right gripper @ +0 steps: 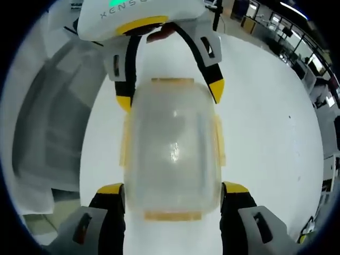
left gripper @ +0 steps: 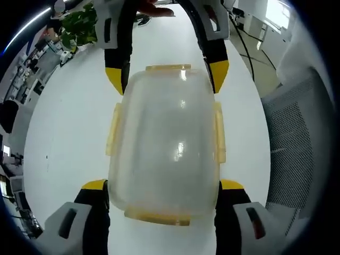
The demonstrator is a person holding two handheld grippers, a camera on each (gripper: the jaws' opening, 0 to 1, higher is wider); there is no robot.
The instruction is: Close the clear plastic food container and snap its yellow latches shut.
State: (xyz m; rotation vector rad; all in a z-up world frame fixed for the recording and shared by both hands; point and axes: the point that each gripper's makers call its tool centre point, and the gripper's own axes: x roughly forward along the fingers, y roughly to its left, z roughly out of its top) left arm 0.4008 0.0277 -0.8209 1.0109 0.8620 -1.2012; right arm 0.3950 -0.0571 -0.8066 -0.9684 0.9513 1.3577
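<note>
The clear plastic container (left gripper: 164, 143) lies on the white table (left gripper: 64, 133) with its lid on top. Yellow latches stick out on its long sides (left gripper: 112, 130) (left gripper: 219, 133) and at both ends (left gripper: 168, 67). My left gripper (left gripper: 163, 185) has its yellow-tipped jaws against the near end. The right gripper (left gripper: 166, 75) holds the far end in the same way. In the right gripper view the container (right gripper: 172, 149) sits between the right gripper (right gripper: 172, 187) below and the left gripper (right gripper: 170, 94) above, with a side latch (right gripper: 126, 141) flared outward.
A grey mesh chair (left gripper: 297, 138) stands at the table's edge and appears again as the chair (right gripper: 48, 122) in the right gripper view. A green plant (left gripper: 79, 24) stands at the far corner. A person's hand (left gripper: 156, 8) is behind the right gripper.
</note>
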